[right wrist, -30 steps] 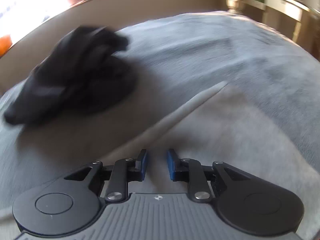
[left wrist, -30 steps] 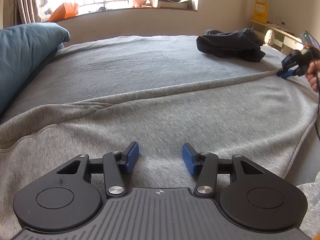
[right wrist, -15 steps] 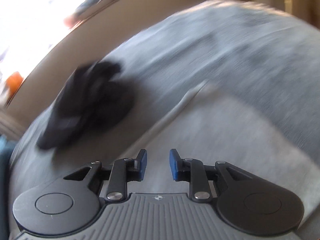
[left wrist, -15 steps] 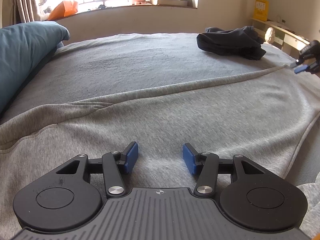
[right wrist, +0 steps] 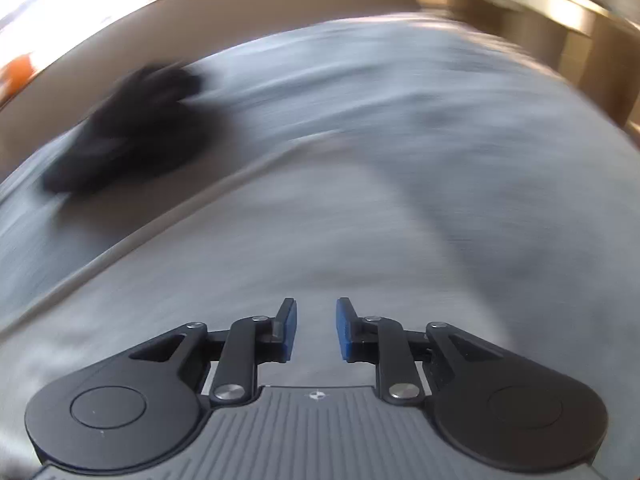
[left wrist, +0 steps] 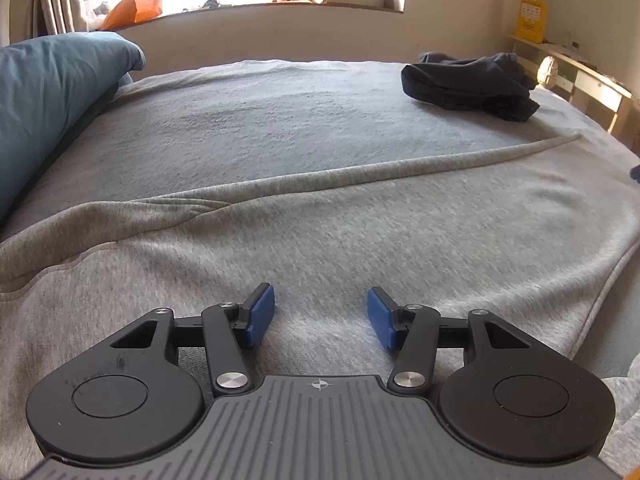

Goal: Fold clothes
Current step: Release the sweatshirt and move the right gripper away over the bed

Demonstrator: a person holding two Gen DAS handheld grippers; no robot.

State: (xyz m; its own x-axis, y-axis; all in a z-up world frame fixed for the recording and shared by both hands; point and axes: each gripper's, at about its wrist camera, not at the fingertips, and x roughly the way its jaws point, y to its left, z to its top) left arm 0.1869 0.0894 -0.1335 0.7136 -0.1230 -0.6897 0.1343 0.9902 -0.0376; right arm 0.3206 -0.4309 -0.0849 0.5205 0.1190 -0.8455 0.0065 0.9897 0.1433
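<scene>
Here, your left gripper (left wrist: 321, 318) hangs over the near part of a light grey garment (left wrist: 360, 232) spread flat across the bed (left wrist: 280, 112), blue pads wide apart and nothing between them. Your right gripper (right wrist: 316, 330), in a blurred view, sits over the same garment with a narrow empty gap. Beyond the garment's far folded edge lies a dark clothing heap (left wrist: 472, 84).

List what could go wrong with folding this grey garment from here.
1. Neither the left gripper nor the right gripper holds cloth; both stand open over the grey garment, so a fold may start crooked.
2. The ripple near its far edge could get folded in.
3. The dark clothes pile lies nearby and might get caught.
</scene>
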